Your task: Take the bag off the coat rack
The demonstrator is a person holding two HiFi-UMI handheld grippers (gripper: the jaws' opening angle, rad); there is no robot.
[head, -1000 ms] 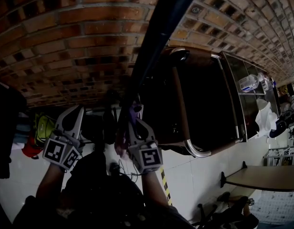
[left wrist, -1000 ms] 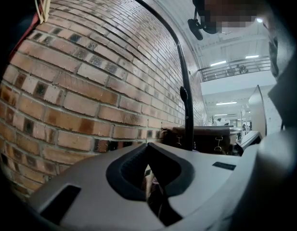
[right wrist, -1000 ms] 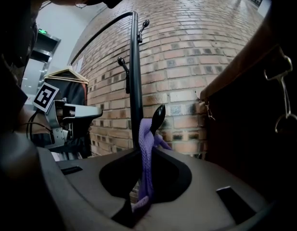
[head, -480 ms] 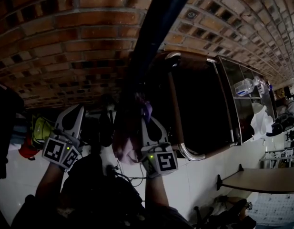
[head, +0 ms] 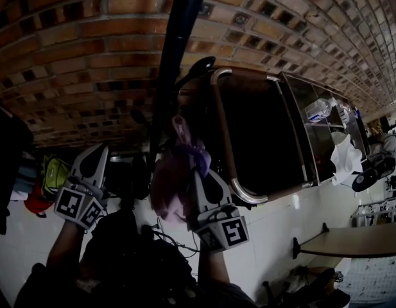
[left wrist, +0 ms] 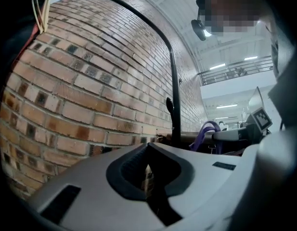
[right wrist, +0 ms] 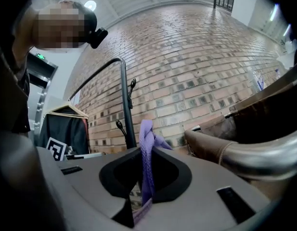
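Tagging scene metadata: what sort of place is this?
Probably a large indoor hall staged as an entryway: brick wall, black coat rack, brown leather seat, high lit ceiling.

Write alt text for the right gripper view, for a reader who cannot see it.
The right gripper, seen along its grey jaws, is shut on a purple strap that rises between them. Behind stand a black coat rack pole against a brick wall, and a brown leather seat at right.

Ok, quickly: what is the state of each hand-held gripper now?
Left hand-held gripper: closed, nothing between its jaws.
Right hand-held gripper: closed on the purple strap.
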